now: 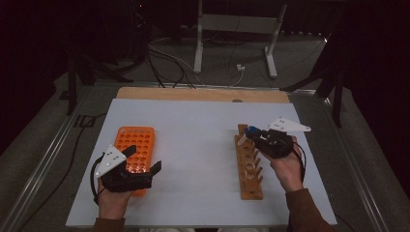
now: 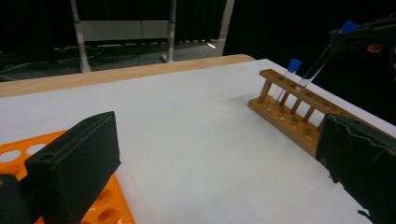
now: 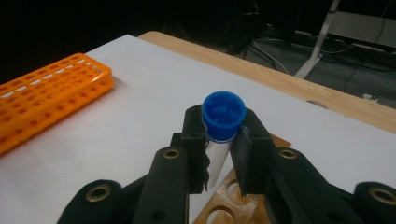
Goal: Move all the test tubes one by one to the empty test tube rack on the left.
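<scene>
Blue cap, clear plastic body: the test tube (image 3: 223, 122) sits clamped between the jaws of my right gripper (image 3: 223, 140), pinched just under the cap. In the left gripper view the tube (image 2: 314, 70) slants, cap up toward one o'clock and round tip down toward seven o'clock, its long axis tilted rather than upright, the tip at the top rail of the wooden rack (image 2: 299, 109). Whether the tip is in a hole or just above it I cannot tell. A second blue-capped tube (image 2: 286, 79) stands in that rack near its far end, leaning slightly.

My left gripper (image 1: 138, 166) has its jaws wide apart with nothing between them, over the near end of the orange rack (image 1: 135, 145), whose round holes hold nothing that I can see.

From the high view the wooden rack (image 1: 249, 166) lies at three o'clock on the table, long axis running from six to twelve; the orange one lies at nine o'clock, likewise lengthwise.

Both rest on a pale sheet (image 1: 198, 145) covering the table, with a strip of bare wood (image 1: 203, 94) at twelve o'clock. Beyond it the room is dark, with a grey floor, loose cables (image 1: 164, 63) and a white metal stand (image 1: 234, 34).
</scene>
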